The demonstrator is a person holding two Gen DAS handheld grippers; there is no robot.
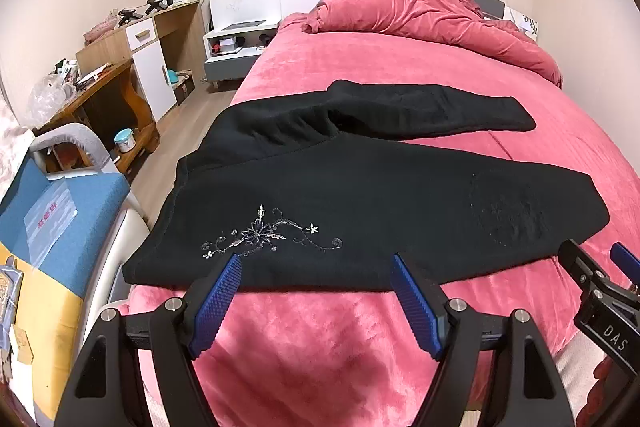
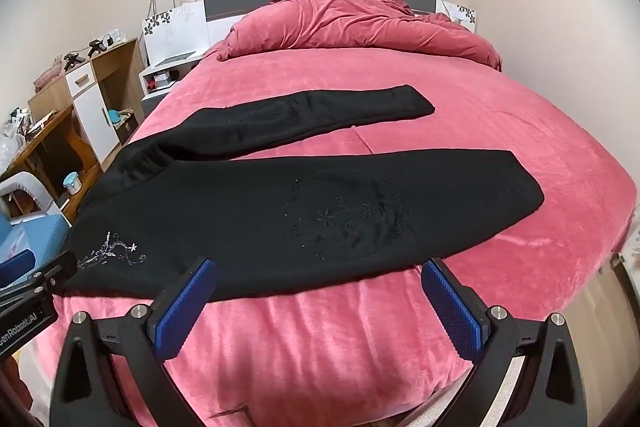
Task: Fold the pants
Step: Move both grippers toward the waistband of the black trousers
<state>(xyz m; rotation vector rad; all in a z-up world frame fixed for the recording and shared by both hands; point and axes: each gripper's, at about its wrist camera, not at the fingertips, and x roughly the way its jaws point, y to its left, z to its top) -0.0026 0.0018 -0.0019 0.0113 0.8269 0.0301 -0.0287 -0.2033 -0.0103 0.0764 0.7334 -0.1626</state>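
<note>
Two grippers hang over the near edge of a big bed (image 1: 400,75) with a pink cover. The left gripper (image 1: 316,259) has its jaws wide open, and nothing is between them. The right gripper (image 2: 320,265) has its jaws wide open too, and they hold nothing. Both point down at a slant toward the bed.

A pair of black pants (image 1: 360,195) lies flat on the bed, spread out and not folded. The waist is on the left side, and the two legs reach out to the right. The near leg lies close to the near edge of the bed. The far leg lies farther back, and a strip of pink cover shows between the two legs. A small silver flower pattern (image 1: 264,233) is sewn on the pants near the waist, just past the tips of the left gripper. A round dark pattern (image 2: 348,217) is sewn on the near leg, just past the right gripper.

A pink blanket (image 2: 352,19) is piled up at the far end of the bed. On the left of the bed stand a wooden bench (image 1: 100,87) and a white cupboard (image 1: 150,67).
</note>
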